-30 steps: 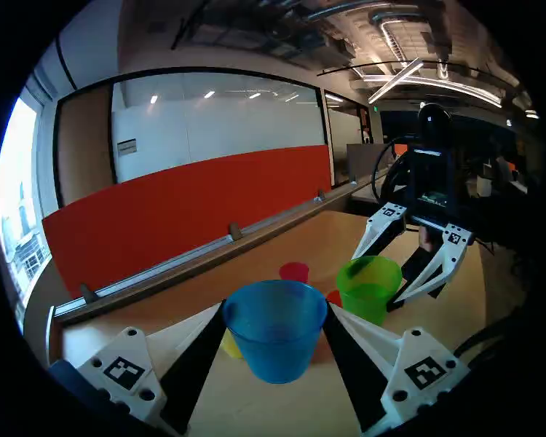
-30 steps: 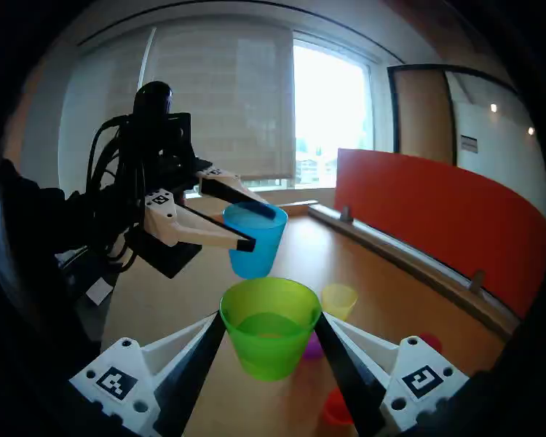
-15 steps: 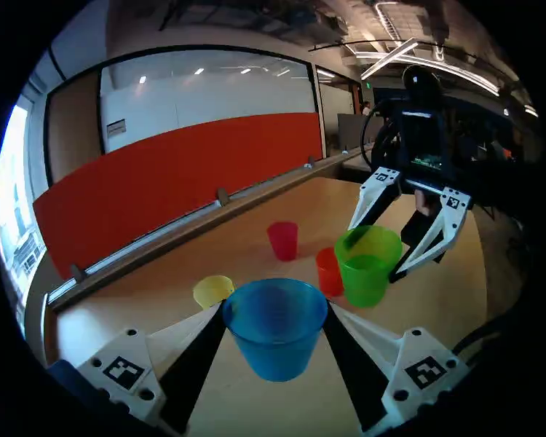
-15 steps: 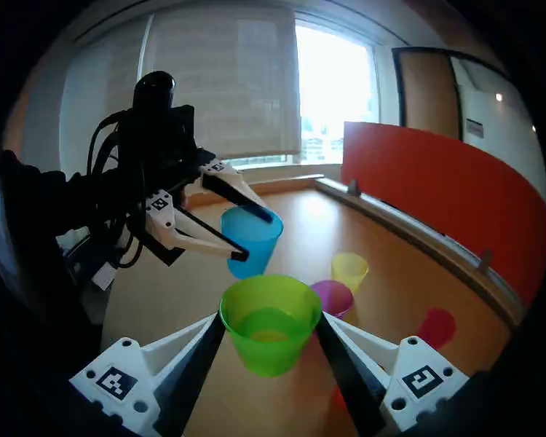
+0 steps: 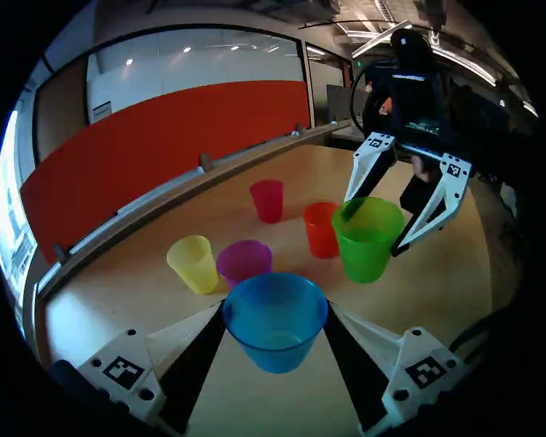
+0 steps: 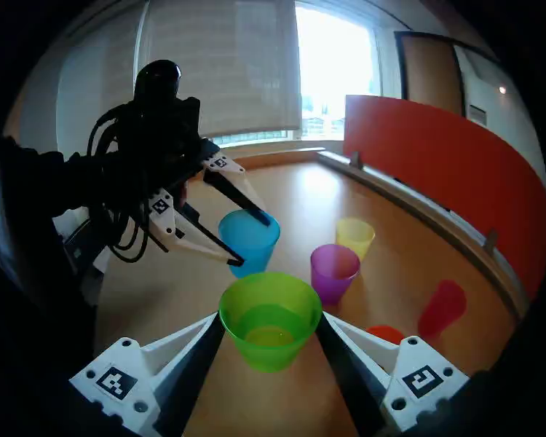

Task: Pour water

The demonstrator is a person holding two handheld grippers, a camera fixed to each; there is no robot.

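The left gripper [image 5: 274,312] clamps the blue cup [image 5: 275,342] by both sides. The right gripper [image 6: 271,317] clamps the green cup [image 5: 368,251], liquid inside, about two o'clock of the blue one, over the table [image 5: 448,291].

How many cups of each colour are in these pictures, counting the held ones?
blue cup: 1
green cup: 1
yellow cup: 1
purple cup: 1
orange cup: 1
pink-red cup: 1
Total: 6 cups
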